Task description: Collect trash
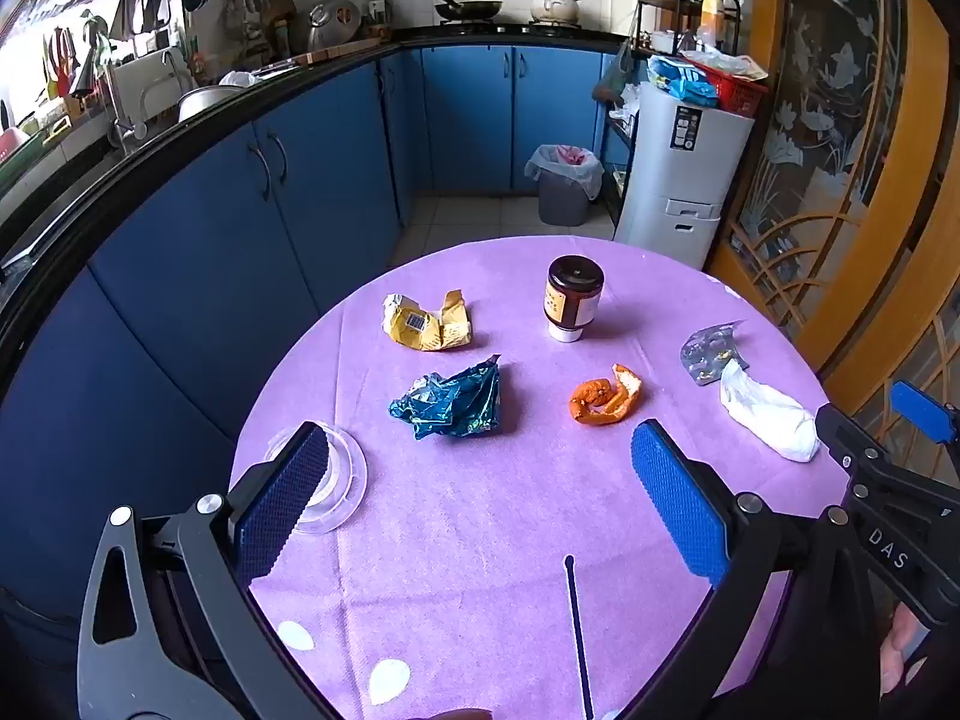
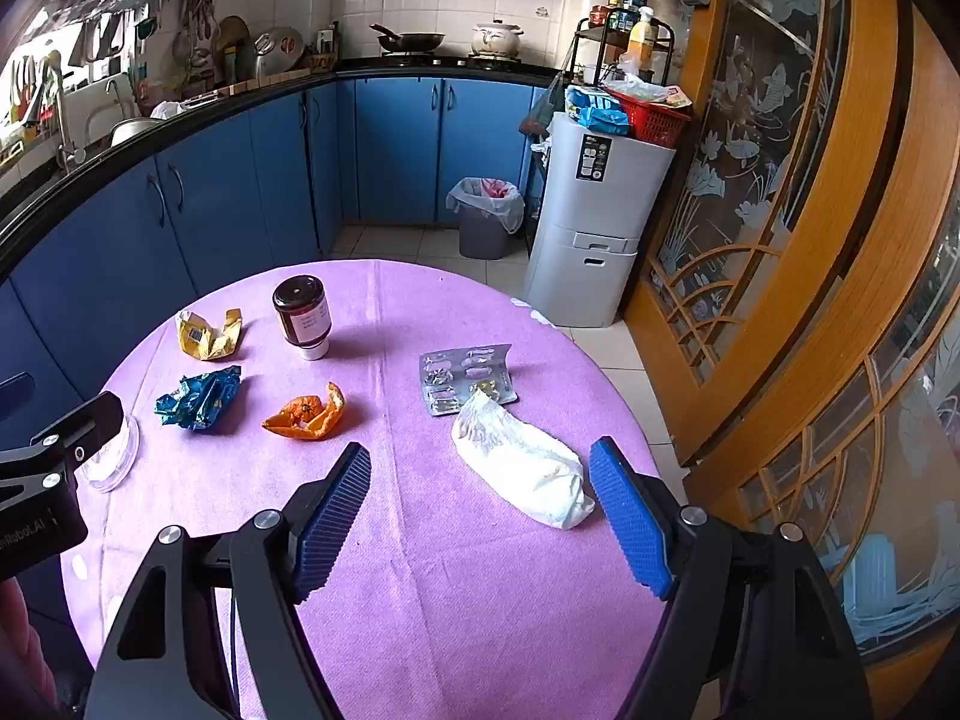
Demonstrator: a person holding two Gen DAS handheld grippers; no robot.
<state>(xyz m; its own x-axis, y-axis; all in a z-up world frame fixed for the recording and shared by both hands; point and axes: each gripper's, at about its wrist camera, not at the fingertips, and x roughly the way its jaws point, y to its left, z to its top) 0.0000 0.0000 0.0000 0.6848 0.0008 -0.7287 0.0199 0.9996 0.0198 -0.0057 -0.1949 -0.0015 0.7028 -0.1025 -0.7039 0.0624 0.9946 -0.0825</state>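
Hovering above the near edge of the round desk (image 1: 480, 540) with its purple cloth, the left gripper (image 1: 480, 480) has its two blue pads spread wide and holds nothing; its left finger sits in front of a clear plastic lid (image 1: 345, 480) lying flat on the cloth, though whether it touches the lid cannot be told. The right gripper (image 2: 480, 516) is likewise wide open and empty, poised over the near right part of the desk, with a crumpled white tissue (image 2: 522, 468) lying on the cloth just ahead, between the lines of its fingers but apart from both pads. Trash is scattered across the desk: a crumpled blue foil wrapper (image 1: 450, 399) near the middle left, an orange peel (image 1: 606, 399) to its right, a yellow wrapper (image 1: 426, 324) farther back on the left, and a silver blister pack (image 2: 468, 375) touching the far end of the tissue. A dark jar (image 1: 573, 297) stands inverted on its white cap toward the far side. Beyond the desk, on the tiled floor by the blue cabinets (image 1: 468, 114), stands a grey trash bin (image 1: 564, 183) lined with a white bag.
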